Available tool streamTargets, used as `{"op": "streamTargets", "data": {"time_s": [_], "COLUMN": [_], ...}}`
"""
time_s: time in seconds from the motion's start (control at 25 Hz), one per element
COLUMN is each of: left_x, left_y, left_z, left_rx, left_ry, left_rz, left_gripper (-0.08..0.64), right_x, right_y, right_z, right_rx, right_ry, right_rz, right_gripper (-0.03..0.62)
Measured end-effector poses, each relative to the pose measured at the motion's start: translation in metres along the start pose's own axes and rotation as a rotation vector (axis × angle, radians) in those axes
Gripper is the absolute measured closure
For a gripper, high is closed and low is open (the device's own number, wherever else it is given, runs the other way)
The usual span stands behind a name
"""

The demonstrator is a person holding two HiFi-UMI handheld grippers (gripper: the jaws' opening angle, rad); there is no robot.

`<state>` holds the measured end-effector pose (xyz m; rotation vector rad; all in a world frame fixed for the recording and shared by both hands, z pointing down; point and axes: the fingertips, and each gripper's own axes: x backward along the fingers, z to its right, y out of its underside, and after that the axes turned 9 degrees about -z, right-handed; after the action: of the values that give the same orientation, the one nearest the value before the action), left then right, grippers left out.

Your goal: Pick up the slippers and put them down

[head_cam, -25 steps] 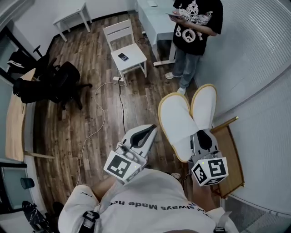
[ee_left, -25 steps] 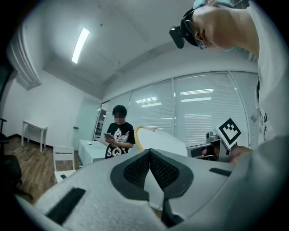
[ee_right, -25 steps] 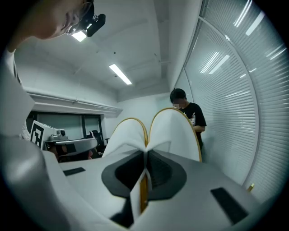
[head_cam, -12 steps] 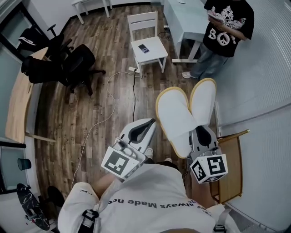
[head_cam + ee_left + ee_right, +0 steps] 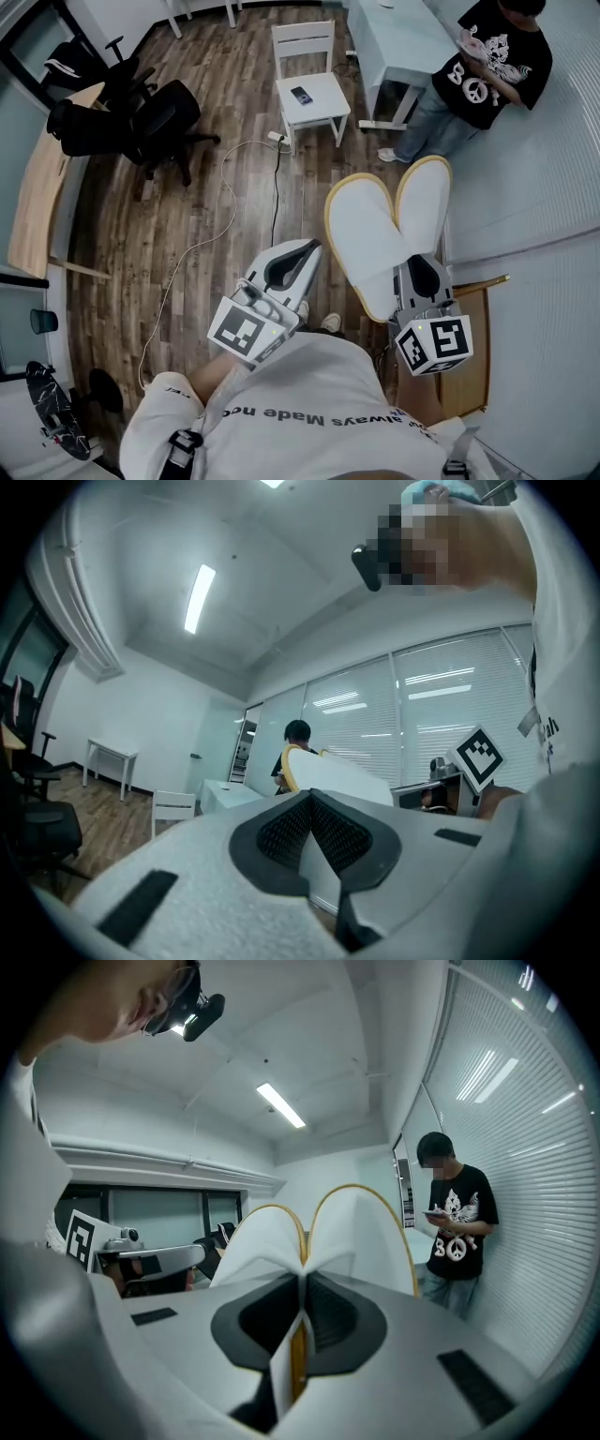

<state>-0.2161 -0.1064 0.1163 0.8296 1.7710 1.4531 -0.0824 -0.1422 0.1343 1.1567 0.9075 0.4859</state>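
Two white slippers with yellow rims, one (image 5: pixel 367 236) overlapping the other (image 5: pixel 424 202), stand out in the air above the wooden floor. My right gripper (image 5: pixel 419 278) is shut on their heel ends, pinching both together. In the right gripper view the pair (image 5: pixel 361 1227) fans upward from the closed jaws of that gripper (image 5: pixel 302 1286). My left gripper (image 5: pixel 292 266) is held beside it to the left, shut with nothing between its fingers. The left gripper view shows its pads (image 5: pixel 281 832) pressed together and the slippers (image 5: pixel 333 772) off to the right.
A person in a black T-shirt (image 5: pixel 480 75) stands by the blinds, close beyond the slippers. A white chair (image 5: pixel 309 89) and a white desk (image 5: pixel 398 42) lie ahead. Black office chairs (image 5: pixel 141 122) stand left. A cable (image 5: pixel 220 216) crosses the floor. A small wooden table (image 5: pixel 469 361) sits under my right hand.
The room has slid in the head view: chair and person now sit farther right and higher. Both grippers keep their pose, the slippers still pinched in the right one.
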Motion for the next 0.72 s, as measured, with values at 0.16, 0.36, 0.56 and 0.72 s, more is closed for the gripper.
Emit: {"op": "streamTargets", "data": {"time_s": [0.16, 0.36, 0.56, 0.72], "left_x": [-0.010, -0.016, -0.025, -0.035], "left_y": [0.010, 0.033, 0.073, 0.123], "left_z": [-0.004, -0.011, -0.020, -0.033], "left_rx": [-0.004, 0.009, 0.017, 0.046], "left_ry": [-0.012, -0.022, -0.031, -0.026], "left_rz": [-0.026, -0.068, -0.116, -0.173], "left_gripper": [0.549, 0.549, 0.549, 0.549], "right_x": [-0.005, -0.017, -0.038, -0.062], "right_y": [0.007, 0.030, 0.066, 0.106], "right_z": [0.010, 0.018, 0.026, 0.034], "right_rx": [-0.008, -0.019, -0.042, -0.048], "right_ry": [-0.002, -0.015, -0.034, -0.042], "right_rz": [-0.020, -0.067, -0.117, -0.147], "right_gripper": [0.568, 0.568, 0.568, 0.568]}}
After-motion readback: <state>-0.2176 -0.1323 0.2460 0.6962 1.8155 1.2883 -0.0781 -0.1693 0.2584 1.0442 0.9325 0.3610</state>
